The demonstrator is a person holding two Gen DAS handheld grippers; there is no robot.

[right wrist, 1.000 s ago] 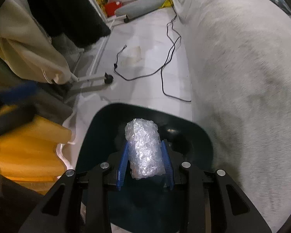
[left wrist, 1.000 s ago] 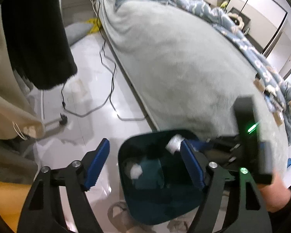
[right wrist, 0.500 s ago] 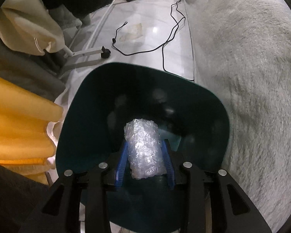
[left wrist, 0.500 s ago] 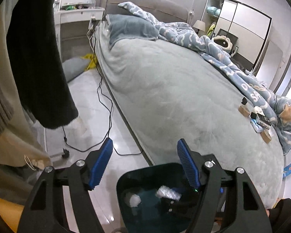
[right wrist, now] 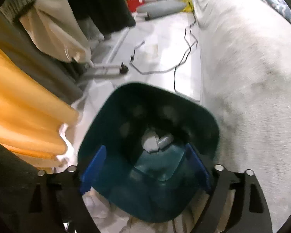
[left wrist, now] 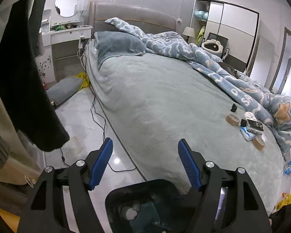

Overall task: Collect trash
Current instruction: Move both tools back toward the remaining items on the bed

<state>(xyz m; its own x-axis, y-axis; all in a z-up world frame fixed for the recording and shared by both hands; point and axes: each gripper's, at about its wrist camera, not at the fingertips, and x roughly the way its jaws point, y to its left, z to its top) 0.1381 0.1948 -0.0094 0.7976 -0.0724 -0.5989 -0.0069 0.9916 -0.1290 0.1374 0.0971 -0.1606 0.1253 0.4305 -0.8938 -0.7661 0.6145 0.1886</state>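
Right fingers (right wrist: 198, 167) just sprang wide, nothing between; wrap (right wrist: 164, 141) dropped into bin (right wrist: 114, 120). Left gripper (left wrist: 145, 165) spread, empty. I reckon next piece due.

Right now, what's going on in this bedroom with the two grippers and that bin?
A person is collecting trash with a handheld gripper in each hand. The right gripper hangs over the dark teal bin beside the bed; its jaws have just been opening and nothing is between them. A bubble wrap wad lies at the bin's bottom beside white crumpled paper. The left gripper is open and empty, facing across the bed toward small items near its far edge.
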